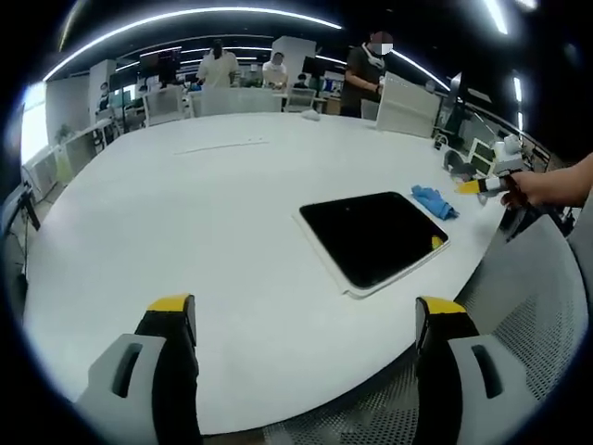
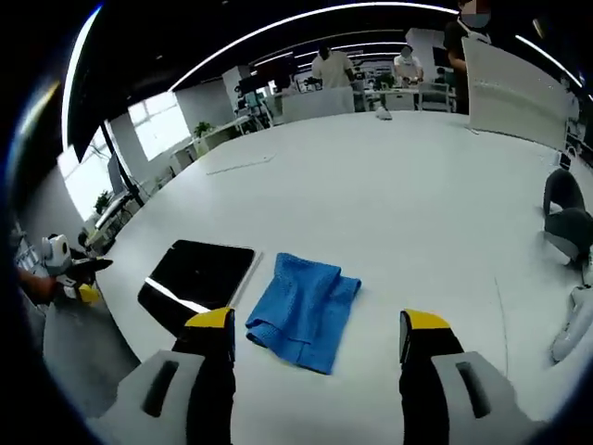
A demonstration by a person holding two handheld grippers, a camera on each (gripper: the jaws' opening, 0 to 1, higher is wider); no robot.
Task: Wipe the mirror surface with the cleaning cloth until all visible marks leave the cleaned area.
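Observation:
The mirror (image 1: 375, 236), a dark glossy rectangle in a thin white frame, lies flat near the table's edge, ahead and right of my left gripper (image 1: 306, 311), whose jaws stand wide open and empty. A small yellow spot shows at the mirror's right corner. Beside the mirror's far corner lies the crumpled blue cleaning cloth (image 1: 434, 201). My right gripper (image 1: 474, 186), held by a hand, comes in just beyond the cloth. In the right gripper view the cloth (image 2: 306, 311) lies just ahead of my open right gripper (image 2: 318, 324), with the mirror (image 2: 195, 278) to its left.
The large white round table (image 1: 204, 204) stretches away. Grey mesh chair backs (image 1: 528, 297) stand at its near edge. Dark grey objects (image 2: 565, 218) and white ones (image 2: 574, 324) sit at the right. Several people and white panels (image 1: 408, 107) are at the far side.

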